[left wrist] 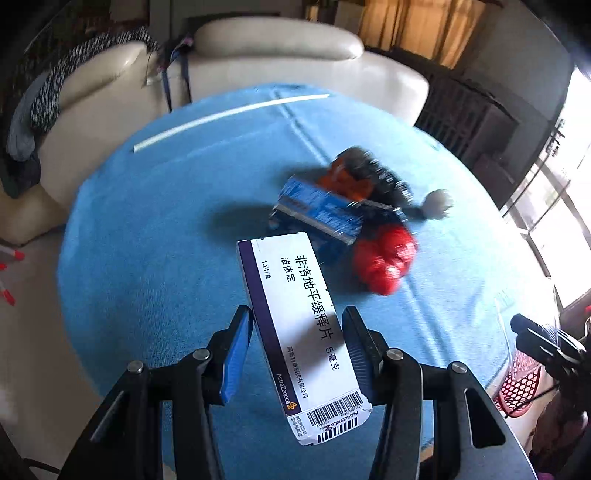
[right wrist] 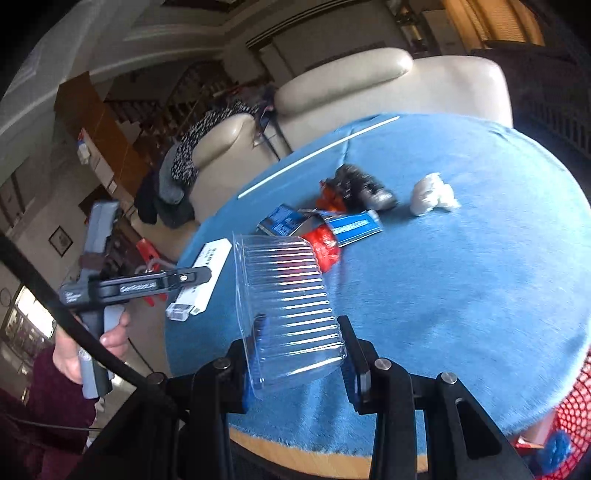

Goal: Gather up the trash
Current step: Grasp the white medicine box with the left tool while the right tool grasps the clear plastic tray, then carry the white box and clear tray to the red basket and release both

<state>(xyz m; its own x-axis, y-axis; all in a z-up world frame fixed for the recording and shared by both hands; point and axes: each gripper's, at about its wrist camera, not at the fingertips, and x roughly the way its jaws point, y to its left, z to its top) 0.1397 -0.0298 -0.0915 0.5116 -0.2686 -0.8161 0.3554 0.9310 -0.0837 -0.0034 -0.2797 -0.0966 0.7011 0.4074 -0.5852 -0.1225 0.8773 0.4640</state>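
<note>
left tongs [left wrist: 297,343] around medicine box [left wrist: 295,325], long axis pointing away

Home living room; cream leather sofa [left wrist: 258,55], wooden staircase [right wrist: 177,99], curtained window [left wrist: 417,26], blue-clothed round table [left wrist: 184,221]

A round bench [right wrist: 461,295] under a blue cloth fills mid-frame. On it toward the upper centre lie a blue carton [right wrist: 284,220], red crumpled wrapper [right wrist: 325,243], dark wrapper [right wrist: 364,186], white tissue wad [right wrist: 432,197], and a white strip [right wrist: 317,157] near the far edge.
</note>
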